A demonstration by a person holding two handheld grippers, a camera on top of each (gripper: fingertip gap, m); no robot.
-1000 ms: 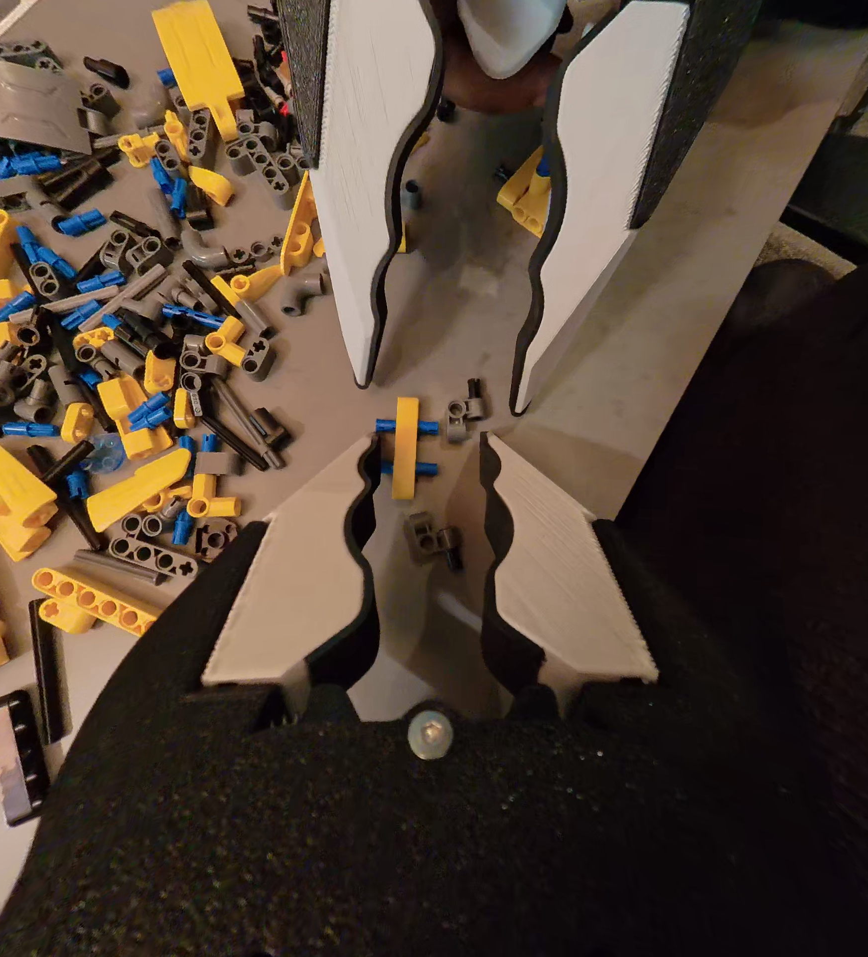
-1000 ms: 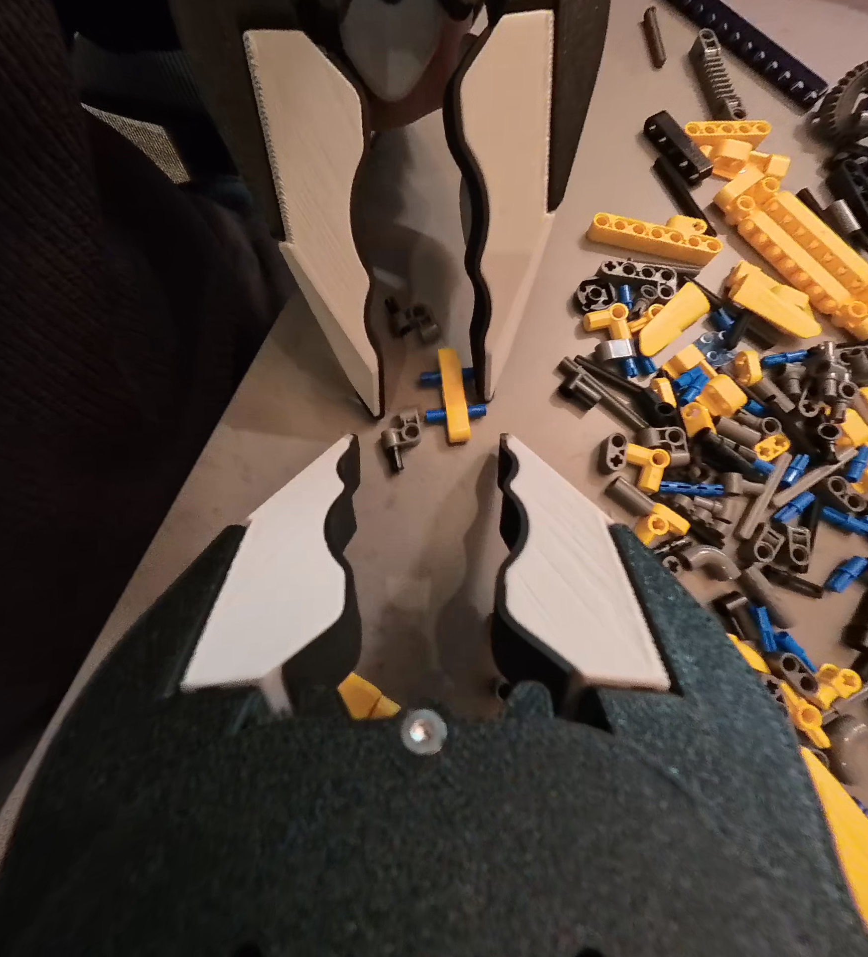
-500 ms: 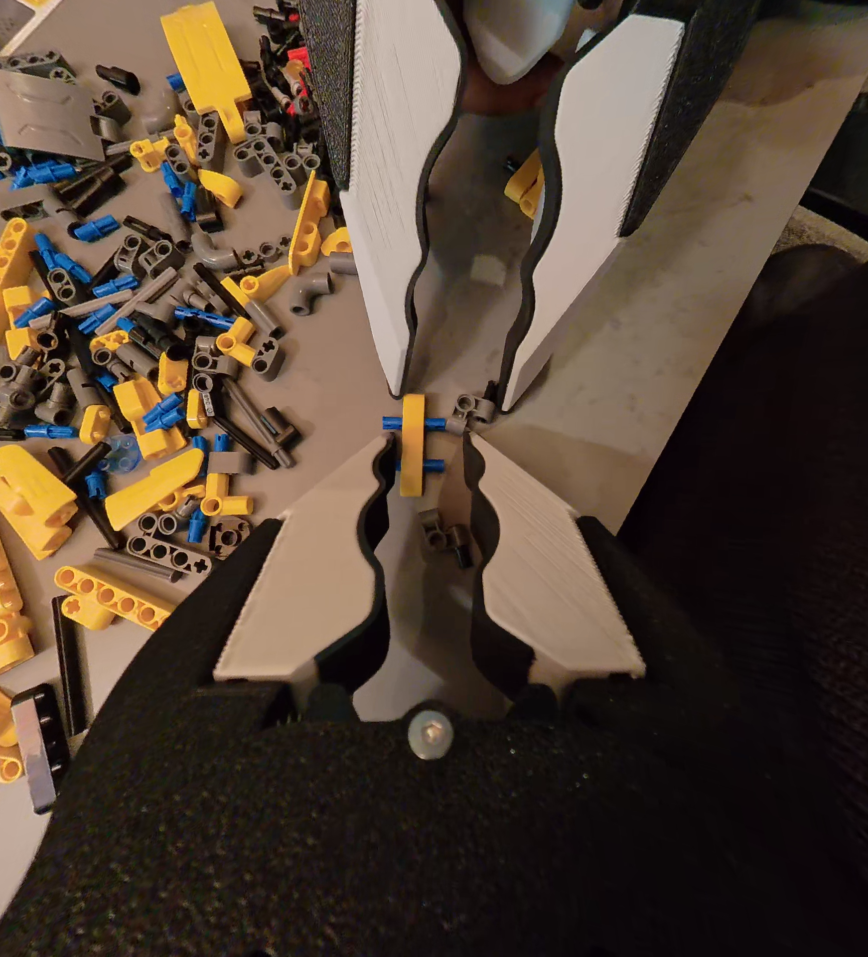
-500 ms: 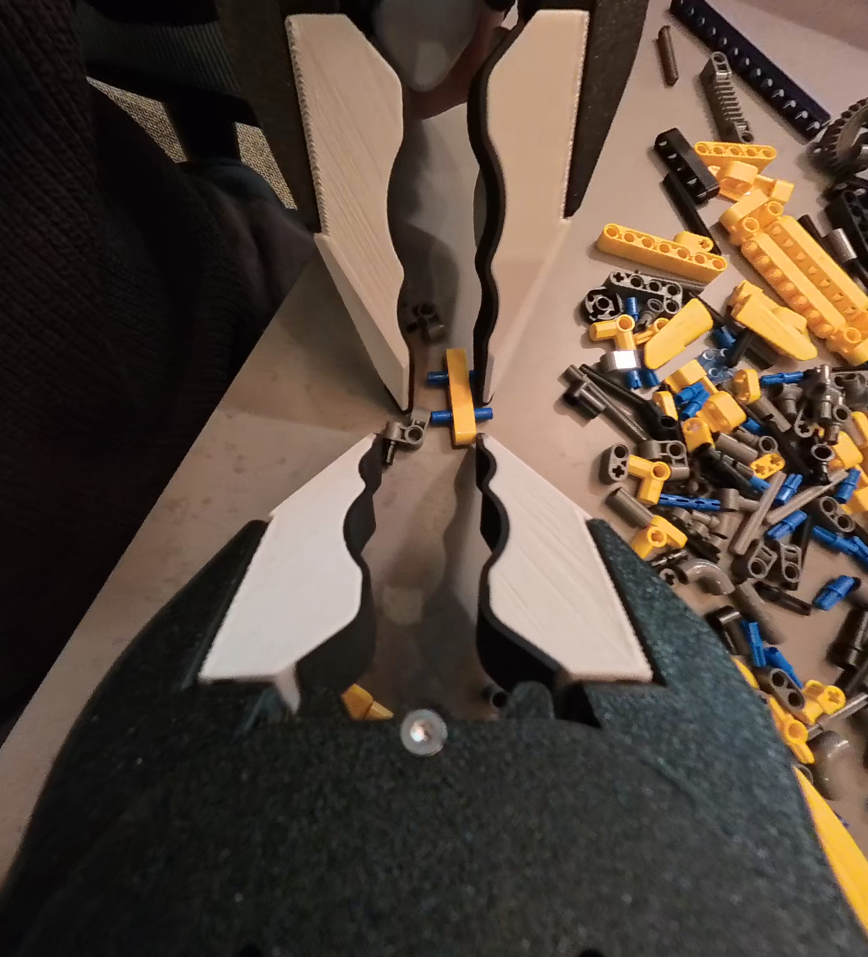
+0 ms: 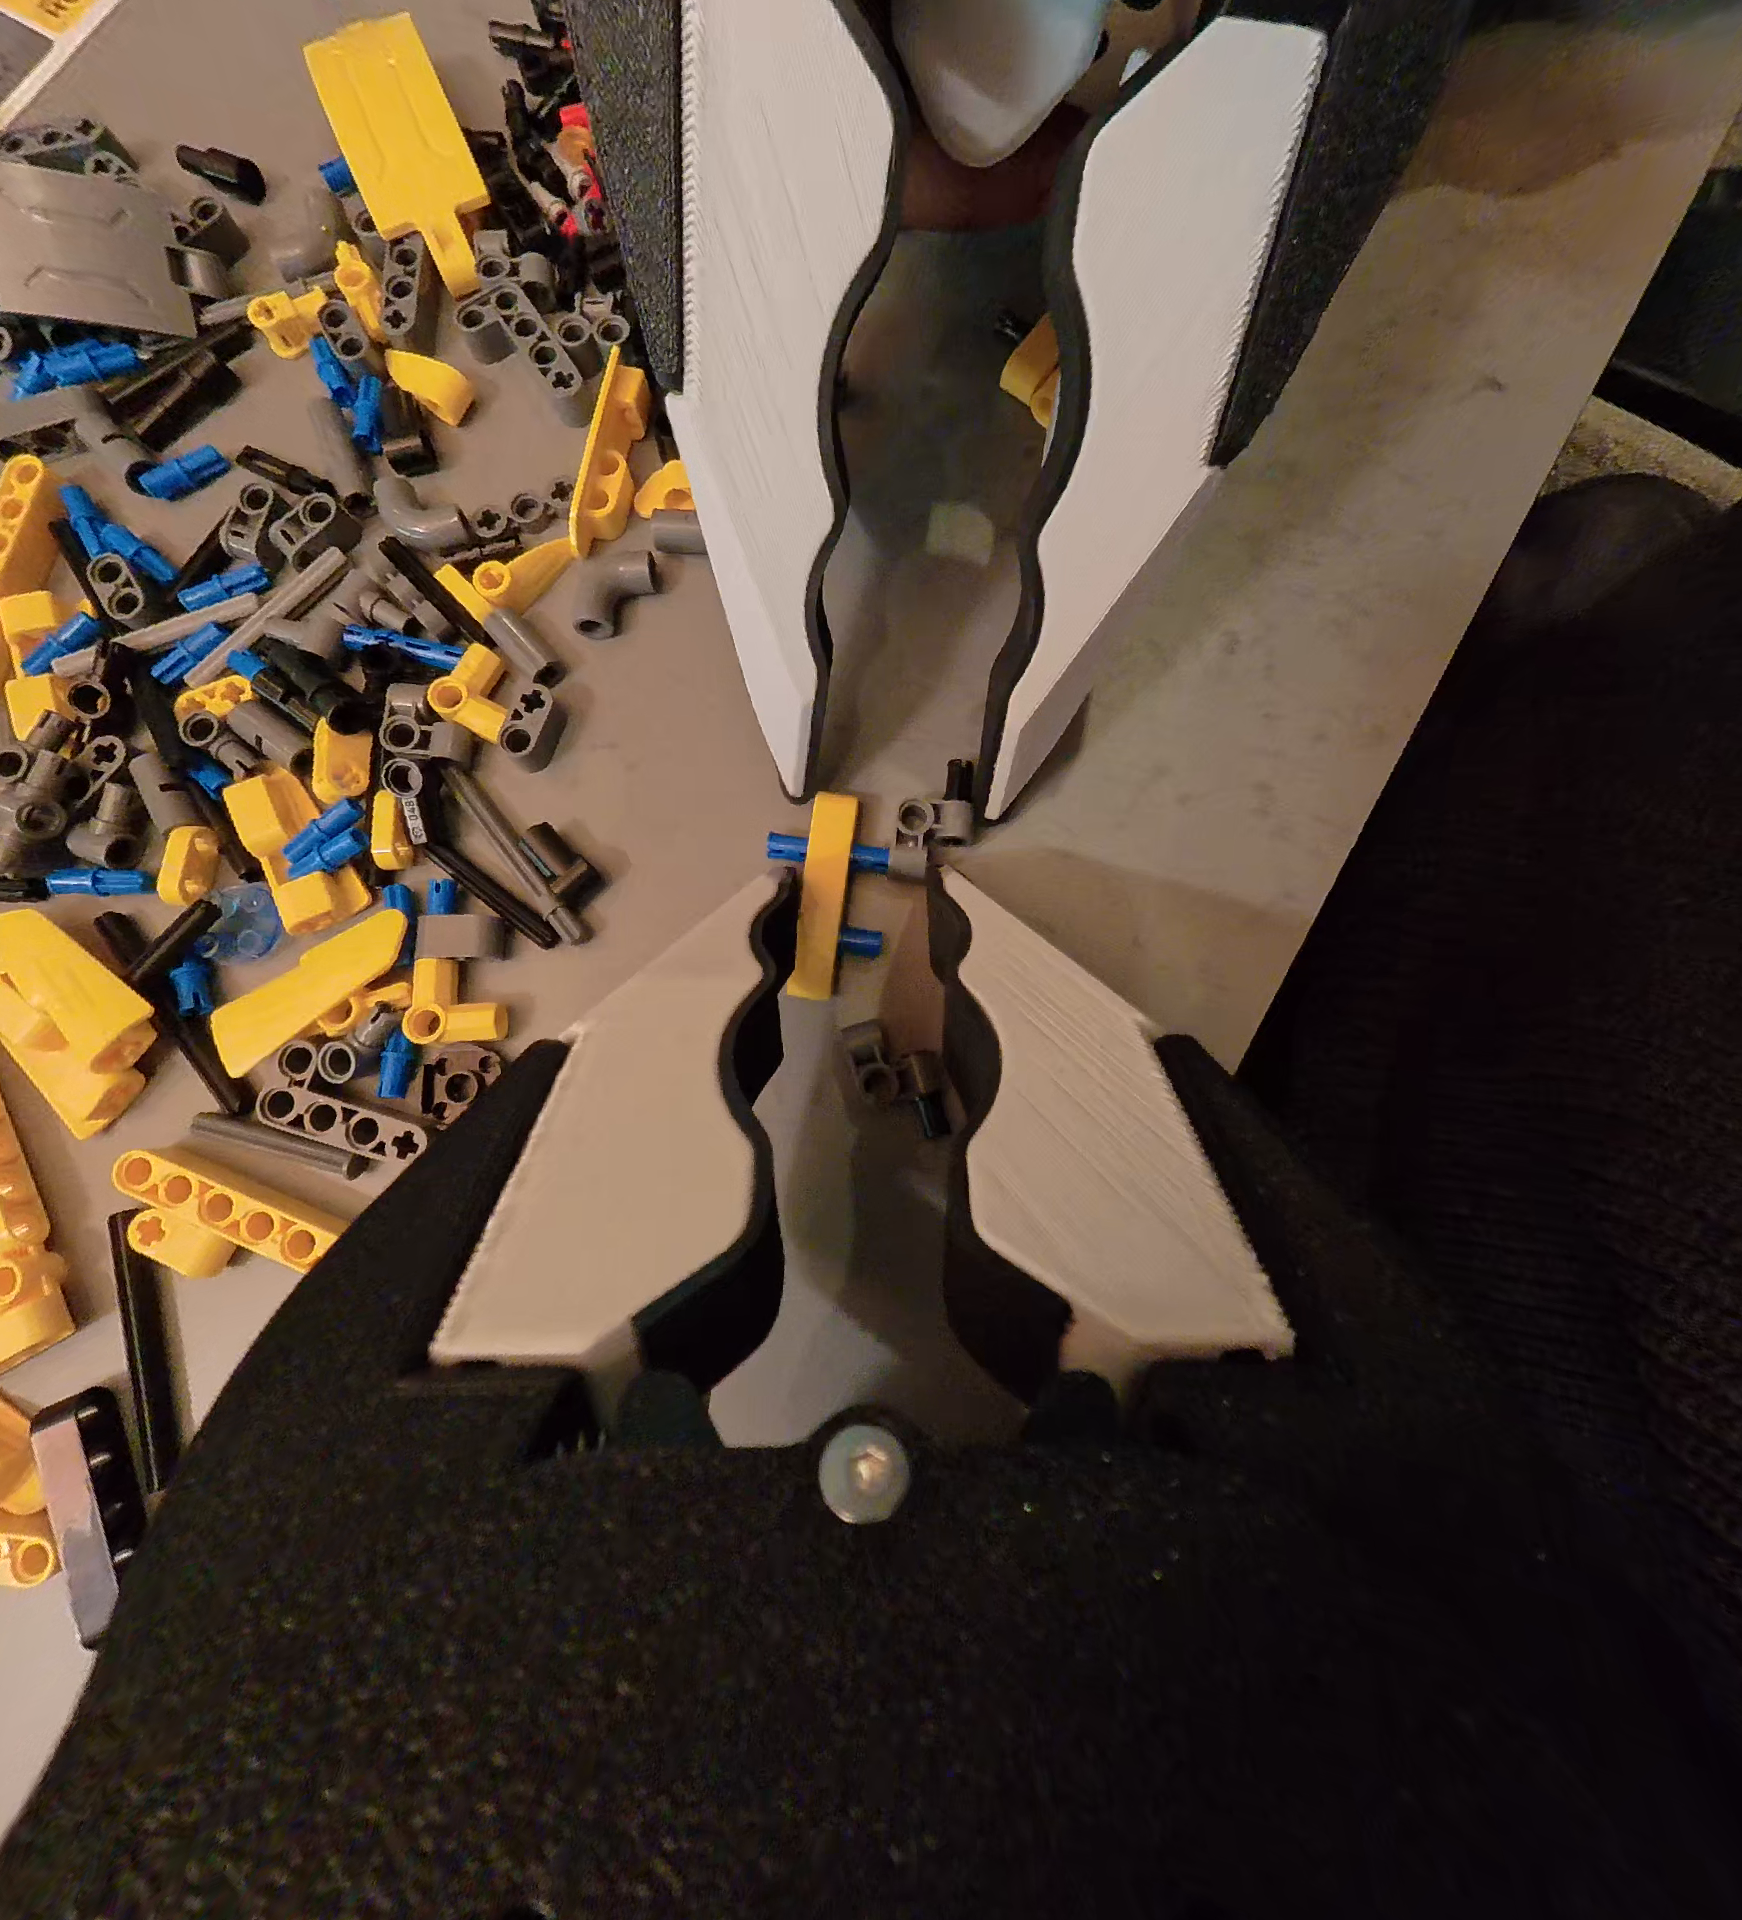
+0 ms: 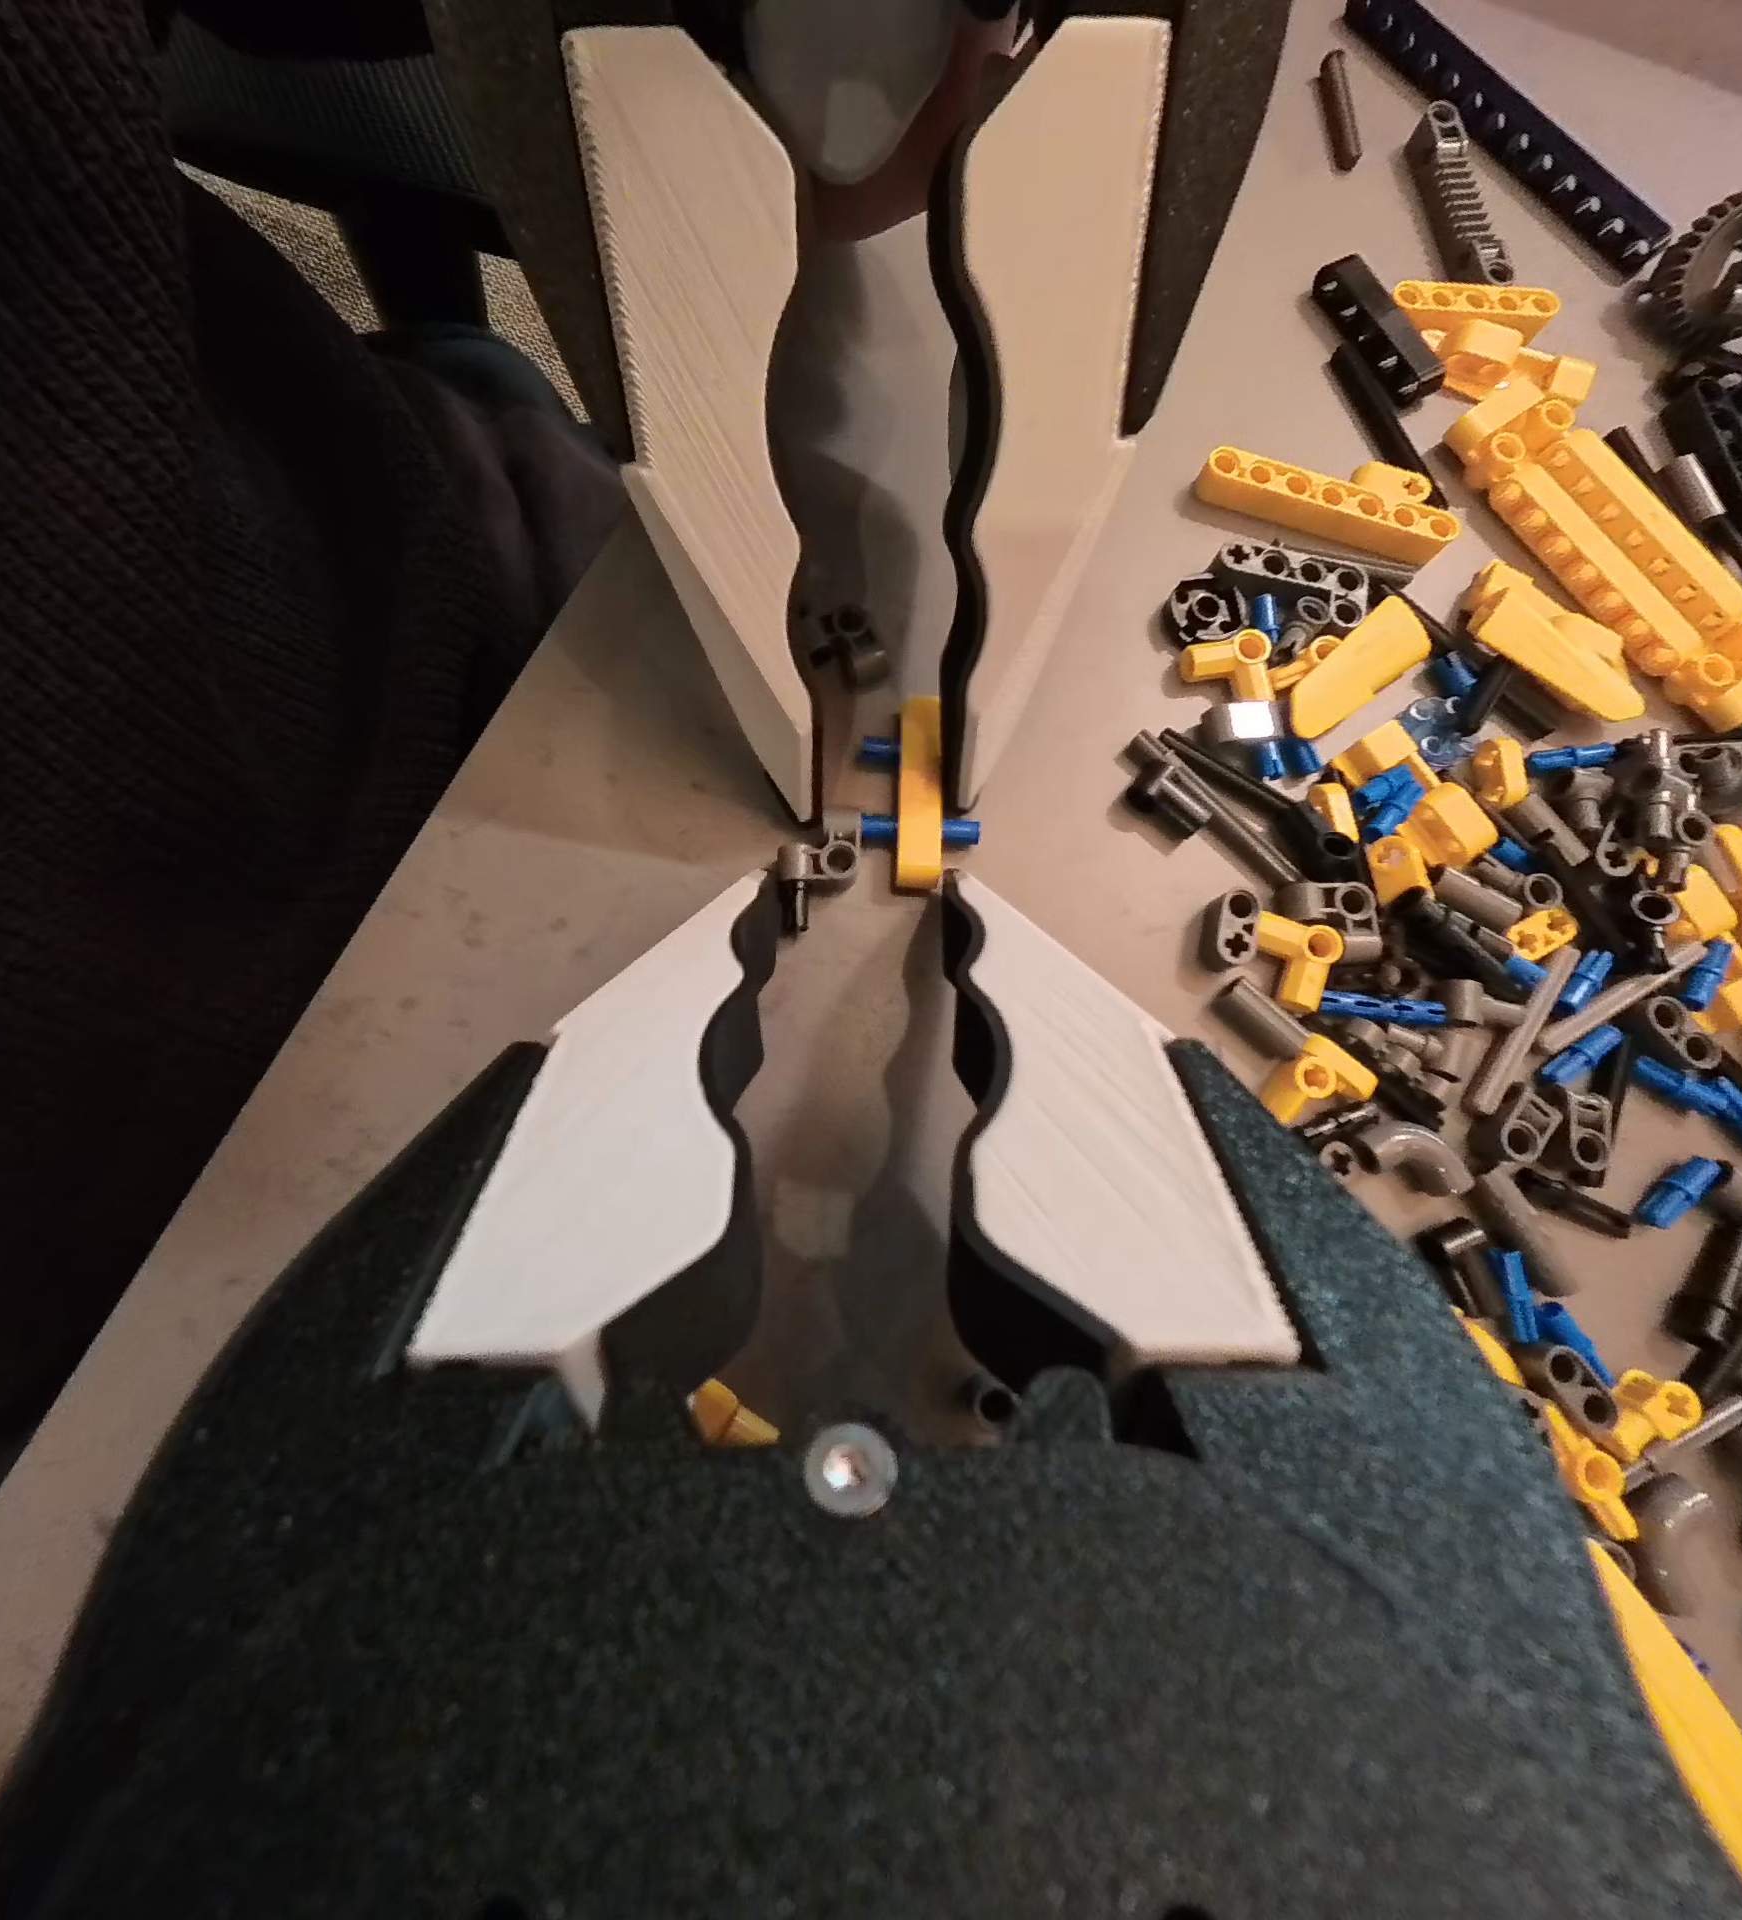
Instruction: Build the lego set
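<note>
Table (image 5: 1262, 665): grey top, its edge running beside a dark knitted cloth (image 5: 1573, 1143).
Loose parts (image 5: 223, 727): yellow, blue, grey and black building pieces heaped on one side.
Left claw (image 5: 862, 894): low over the table, released, tips around the yellow beam's near end.
Right claw (image 6: 856, 883): facing it tip to tip, released, at a grey connector (image 6: 825, 860).
Yellow beam (image 5: 825, 904): short, crossed by two blue pins, between both claws.
Second grey connector (image 5: 882, 1060): between the left claw's fingers.
</note>
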